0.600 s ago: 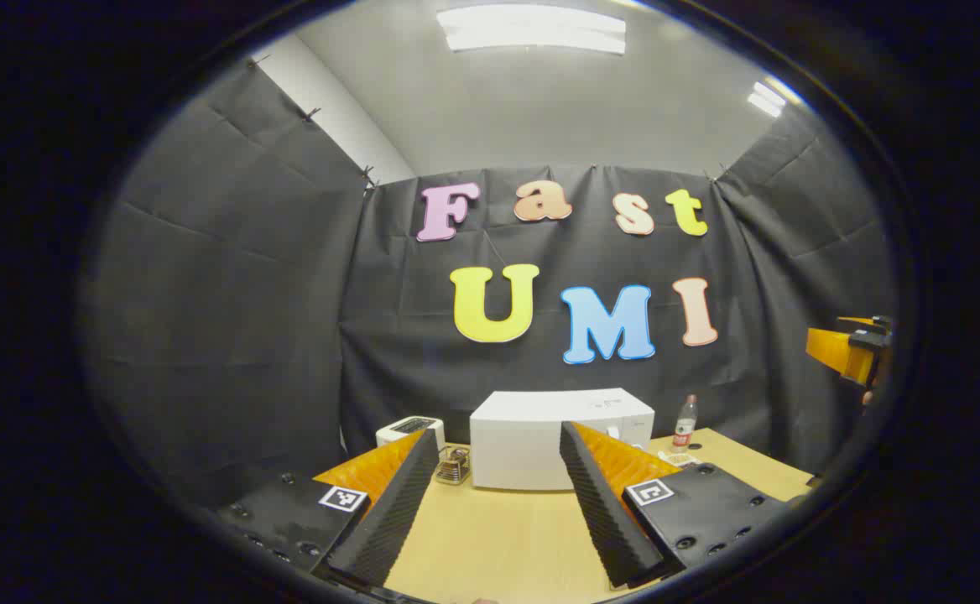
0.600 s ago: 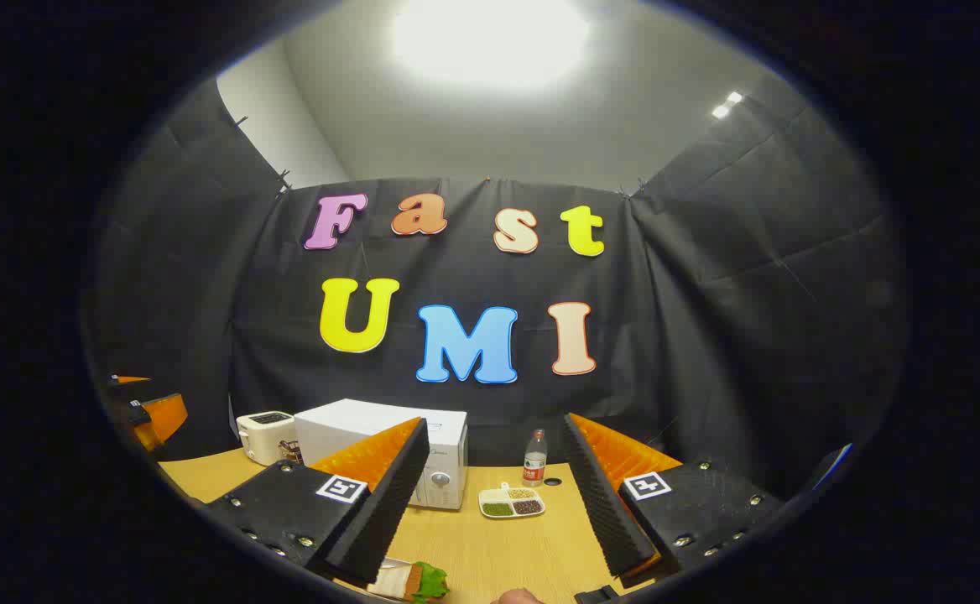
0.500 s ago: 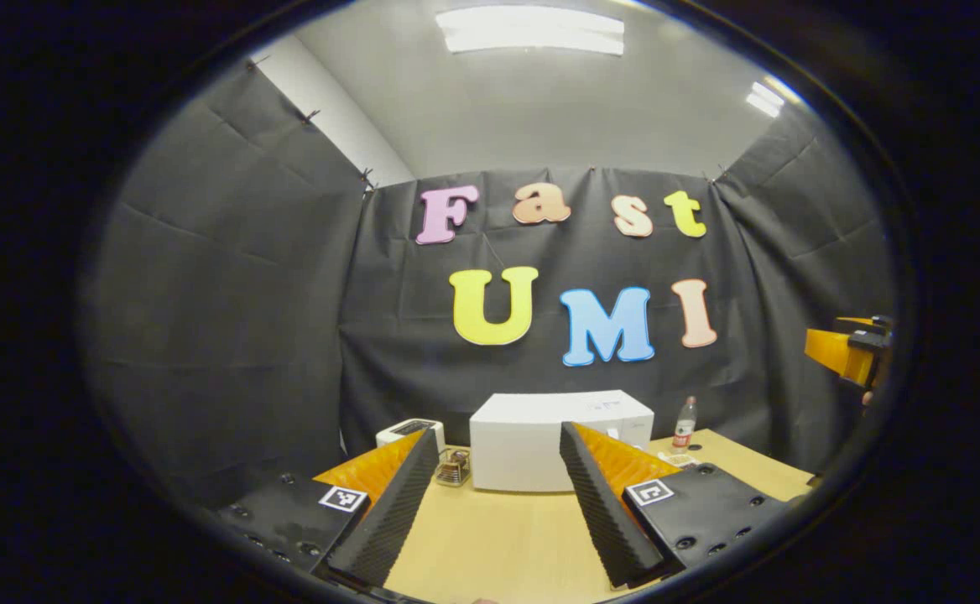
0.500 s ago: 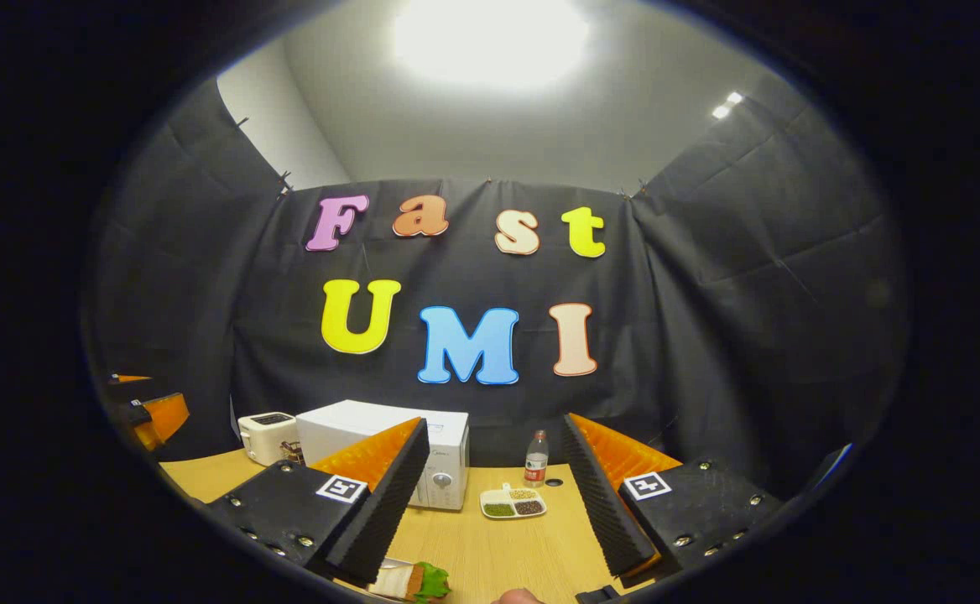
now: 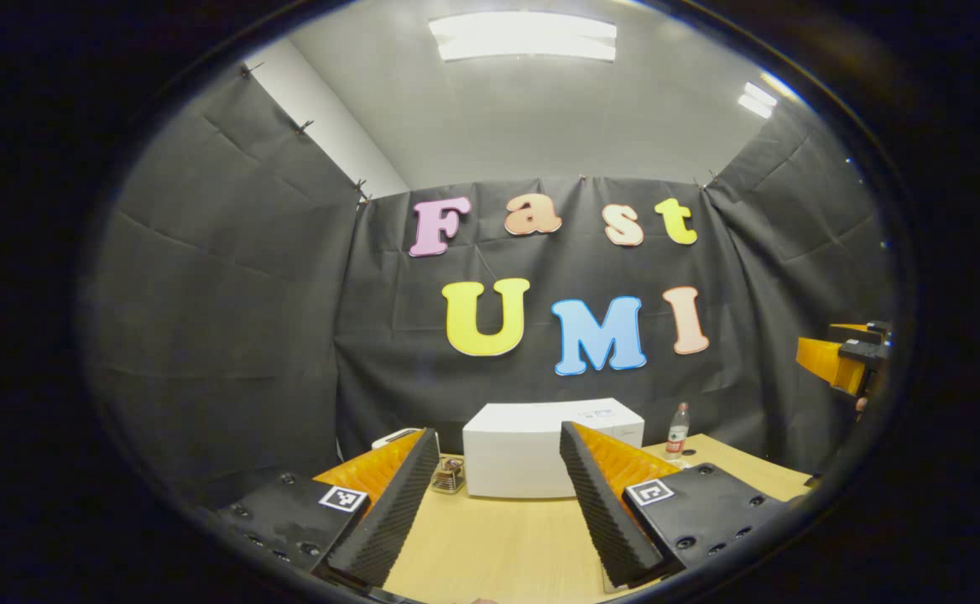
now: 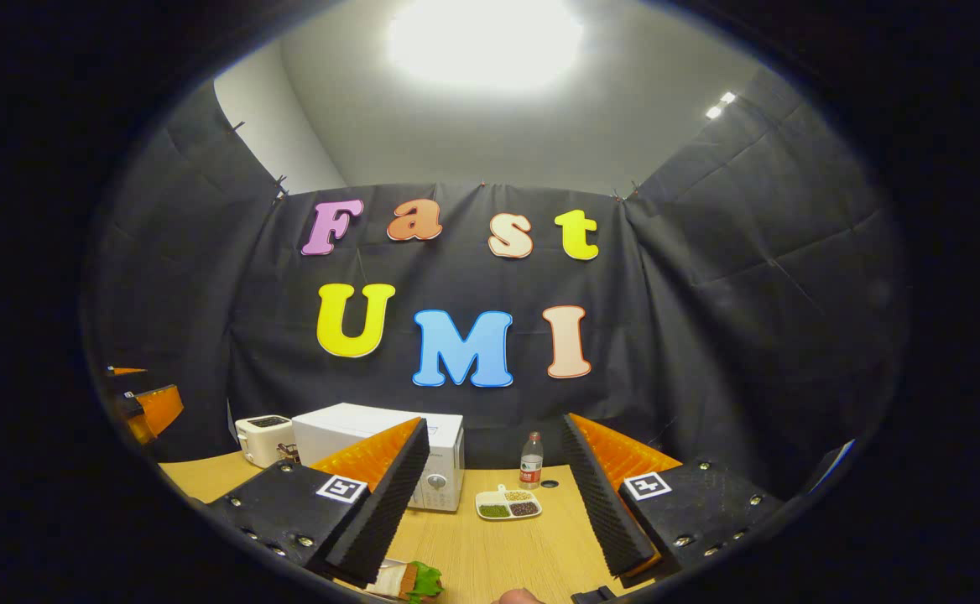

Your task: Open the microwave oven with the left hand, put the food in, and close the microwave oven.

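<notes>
White casing, door shut: the microwave oven (image 5: pixel 532 449) stands at the back of the wooden table (image 5: pixel 498 545), against the booth wall, with its dial panel on its right end as the right gripper view shows it. The food (image 6: pixel 414 580), a sandwich with a green leaf on a pale plate, lies at the near table edge, just below the inner finger of the right gripper (image 6: pixel 490 503). Judged step: the very start, the approach to open the door; nothing is gripped and the door is untouched. The left gripper (image 5: pixel 494 503) hangs well short of the oven, fingers spread wide and empty, pointing straight at its front. The right gripper is likewise spread apart and holds nothing. Next move, as I read it: carry the left gripper forward to the door's edge or handle, which I cannot make out from here, and pull it open on its hinge; the right then takes the food. Counts: one microwave oven, one toaster (image 6: pixel 263 438) just to its left, one small wire rack (image 5: pixel 448 474) between them, one bottle (image 6: pixel 530 461) to the oven's right, one divided dish (image 6: pixel 508 503) of grains in front of the bottle, one sandwich, two grippers.
</notes>
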A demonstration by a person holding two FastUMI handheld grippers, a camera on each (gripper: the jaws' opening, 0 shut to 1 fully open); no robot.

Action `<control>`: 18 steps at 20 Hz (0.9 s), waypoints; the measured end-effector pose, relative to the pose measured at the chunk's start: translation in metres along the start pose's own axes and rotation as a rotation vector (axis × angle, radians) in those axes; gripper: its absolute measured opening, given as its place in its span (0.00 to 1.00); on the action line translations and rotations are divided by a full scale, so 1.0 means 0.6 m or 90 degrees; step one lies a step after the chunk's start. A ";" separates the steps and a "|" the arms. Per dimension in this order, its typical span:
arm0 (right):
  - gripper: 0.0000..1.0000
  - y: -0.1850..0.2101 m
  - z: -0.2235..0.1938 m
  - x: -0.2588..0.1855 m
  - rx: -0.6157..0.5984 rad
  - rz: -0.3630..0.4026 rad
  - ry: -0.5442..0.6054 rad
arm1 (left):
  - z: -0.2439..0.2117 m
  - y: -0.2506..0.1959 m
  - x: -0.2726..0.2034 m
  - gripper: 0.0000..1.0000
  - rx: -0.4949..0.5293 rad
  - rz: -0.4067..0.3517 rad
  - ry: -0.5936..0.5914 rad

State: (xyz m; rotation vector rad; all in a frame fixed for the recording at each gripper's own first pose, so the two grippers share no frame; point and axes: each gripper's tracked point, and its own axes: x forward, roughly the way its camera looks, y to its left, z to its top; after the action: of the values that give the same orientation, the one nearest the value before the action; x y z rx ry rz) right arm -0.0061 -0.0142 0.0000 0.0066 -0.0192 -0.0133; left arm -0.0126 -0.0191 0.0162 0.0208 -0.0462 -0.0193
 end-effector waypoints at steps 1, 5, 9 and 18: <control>0.95 -0.006 -0.003 0.001 -0.003 0.000 0.000 | 0.004 -0.005 -0.002 0.94 0.003 -0.001 -0.003; 0.95 -0.022 -0.017 -0.005 0.006 0.005 0.008 | 0.002 -0.035 -0.004 0.96 0.008 -0.005 0.001; 0.96 -0.040 -0.034 -0.010 0.017 0.014 0.026 | -0.013 -0.058 0.002 1.00 0.003 0.008 0.006; 0.95 -0.069 -0.034 0.007 0.015 -0.016 0.018 | -0.029 -0.108 0.113 0.96 0.011 -0.017 -0.009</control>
State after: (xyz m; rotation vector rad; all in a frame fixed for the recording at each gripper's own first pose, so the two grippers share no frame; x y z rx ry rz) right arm -0.0020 -0.0555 -0.0204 0.0298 0.0089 -0.0388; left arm 0.0545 -0.0847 0.0006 0.0378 -0.0607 -0.0453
